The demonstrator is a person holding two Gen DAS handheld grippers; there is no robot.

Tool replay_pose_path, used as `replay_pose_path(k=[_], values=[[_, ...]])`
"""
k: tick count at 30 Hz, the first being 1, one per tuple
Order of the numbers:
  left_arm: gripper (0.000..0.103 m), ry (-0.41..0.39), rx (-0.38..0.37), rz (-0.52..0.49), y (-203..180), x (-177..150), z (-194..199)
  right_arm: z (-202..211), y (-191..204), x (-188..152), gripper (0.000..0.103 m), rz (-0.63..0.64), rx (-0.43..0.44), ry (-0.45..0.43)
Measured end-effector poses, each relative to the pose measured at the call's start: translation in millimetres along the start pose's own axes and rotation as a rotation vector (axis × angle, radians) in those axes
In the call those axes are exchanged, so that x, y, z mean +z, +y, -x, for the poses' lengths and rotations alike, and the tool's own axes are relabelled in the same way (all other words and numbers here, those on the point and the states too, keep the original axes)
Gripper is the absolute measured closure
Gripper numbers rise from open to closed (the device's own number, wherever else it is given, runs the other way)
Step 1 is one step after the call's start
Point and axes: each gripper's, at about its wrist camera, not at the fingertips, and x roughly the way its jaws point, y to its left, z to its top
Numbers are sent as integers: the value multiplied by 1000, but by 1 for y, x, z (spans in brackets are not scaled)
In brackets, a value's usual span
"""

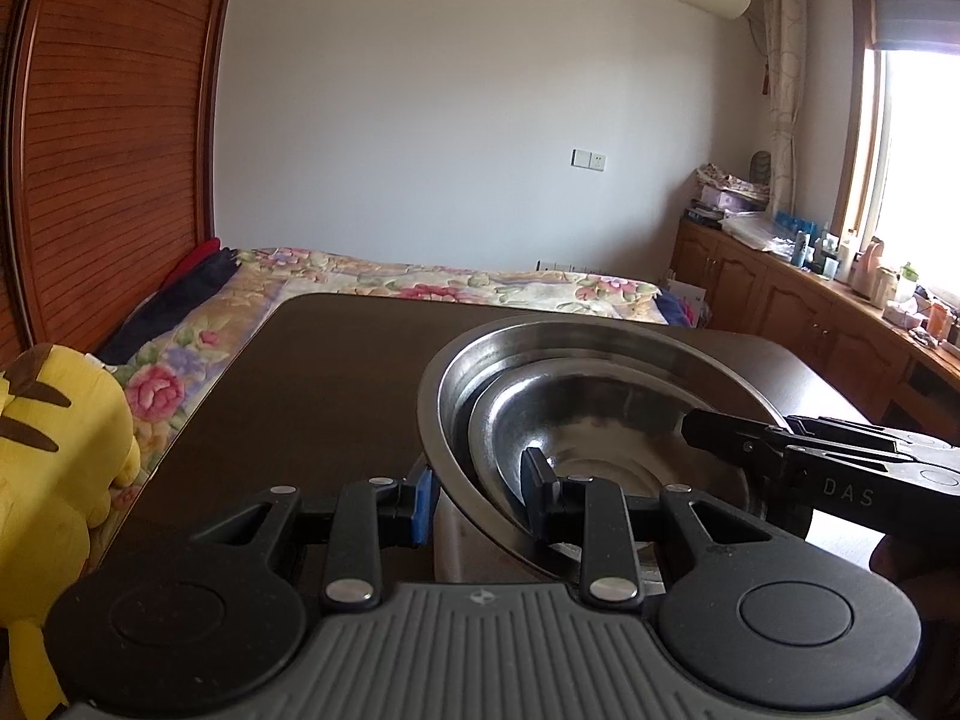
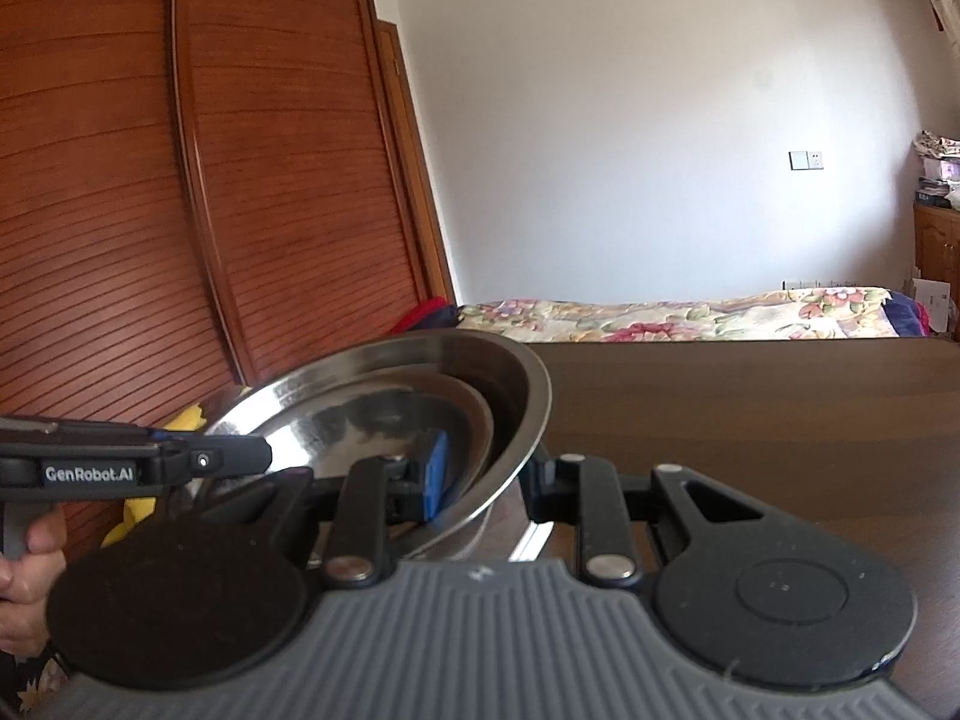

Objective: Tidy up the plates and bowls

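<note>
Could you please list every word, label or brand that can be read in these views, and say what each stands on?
"DAS": on the side of the right gripper, left wrist view.
"GenRobot.AI": on the side of the left gripper, right wrist view.
Small logo on each gripper's grey ribbed body: no letters legible.
Labels on the counter's bottles: too small.

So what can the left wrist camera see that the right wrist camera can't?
Only the left wrist view shows the yellow plush toy whole, the window and the cluttered counter. Only the right wrist view shows the whole wardrobe doors and a hand on the other gripper. Both show the nested steel bowls, gripped by the left gripper and right gripper, the table and the bed.
</note>
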Motion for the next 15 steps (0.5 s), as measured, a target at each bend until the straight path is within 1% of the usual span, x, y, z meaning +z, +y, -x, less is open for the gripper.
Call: replay_pose_path(k=[12, 15], values=[[46, 29, 14, 6, -1, -6, -9, -8, 4, -8, 76, 0, -2, 46], [46, 24, 20, 0, -1, -5, -10, -11, 4, -9, 75, -3, -5, 50]])
